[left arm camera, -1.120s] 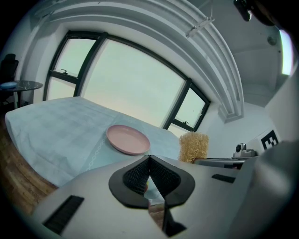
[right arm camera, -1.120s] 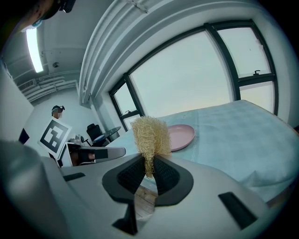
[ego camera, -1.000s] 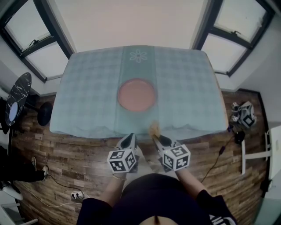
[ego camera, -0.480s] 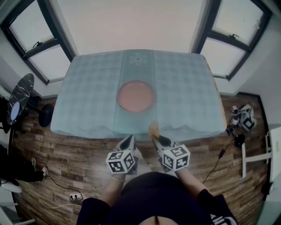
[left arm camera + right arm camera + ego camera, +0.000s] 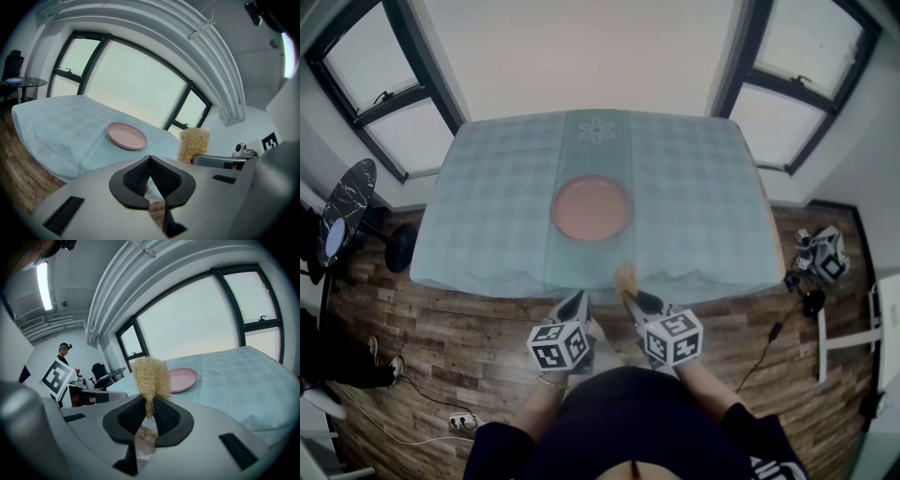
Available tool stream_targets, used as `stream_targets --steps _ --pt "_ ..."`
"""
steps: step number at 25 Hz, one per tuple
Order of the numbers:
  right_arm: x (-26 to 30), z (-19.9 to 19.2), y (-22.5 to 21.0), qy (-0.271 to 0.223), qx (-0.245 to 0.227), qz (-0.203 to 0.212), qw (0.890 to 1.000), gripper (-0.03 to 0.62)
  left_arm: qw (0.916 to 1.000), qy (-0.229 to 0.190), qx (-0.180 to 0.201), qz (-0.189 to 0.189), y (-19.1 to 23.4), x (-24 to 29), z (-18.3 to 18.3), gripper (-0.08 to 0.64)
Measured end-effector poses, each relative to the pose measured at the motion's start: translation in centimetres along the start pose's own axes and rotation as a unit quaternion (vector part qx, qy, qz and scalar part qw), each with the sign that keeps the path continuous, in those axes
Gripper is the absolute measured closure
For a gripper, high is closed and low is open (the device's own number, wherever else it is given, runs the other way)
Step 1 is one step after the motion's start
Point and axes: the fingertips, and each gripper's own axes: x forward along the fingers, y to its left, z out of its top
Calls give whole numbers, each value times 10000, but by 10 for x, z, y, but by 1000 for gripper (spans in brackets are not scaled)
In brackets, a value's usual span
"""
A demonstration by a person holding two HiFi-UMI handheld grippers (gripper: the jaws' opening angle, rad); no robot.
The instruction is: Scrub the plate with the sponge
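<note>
Plate waiting mid-worktop, sponge up and ready off the near edge.

The pink plate lies at the middle of the worktop on the cloth's paler centre strip, well apart from both claws, which hang just off the near edge. The right claw pinches the straw-coloured, fibrous sponge by its lower end, the tuft standing clear above the pads. The left claw is pressed together with nothing in it. No scrubbing yet, and the reach to the plate looks like the step in hand. Done well, that means tipping the right claw down so the tuft, not the pads, meets the plate, then circling from centre to rim. On cloth the plate may slide, so the left claw could brace its rim.
</note>
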Motion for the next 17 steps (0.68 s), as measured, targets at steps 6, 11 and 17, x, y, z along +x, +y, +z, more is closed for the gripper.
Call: stream_targets --steps 6,11,17 --pt "2 2 0 -37 15 -10 10000 548 10000 -8 -45 -16 0 0 1 555" --pt "3 5 -1 -80 6 9 10000 548 9999 -44 -99 -19 1 2 2 555" --pt "1 3 -4 -120 6 12 9999 548 9999 -48 -137 -25 -2 1 -1 555"
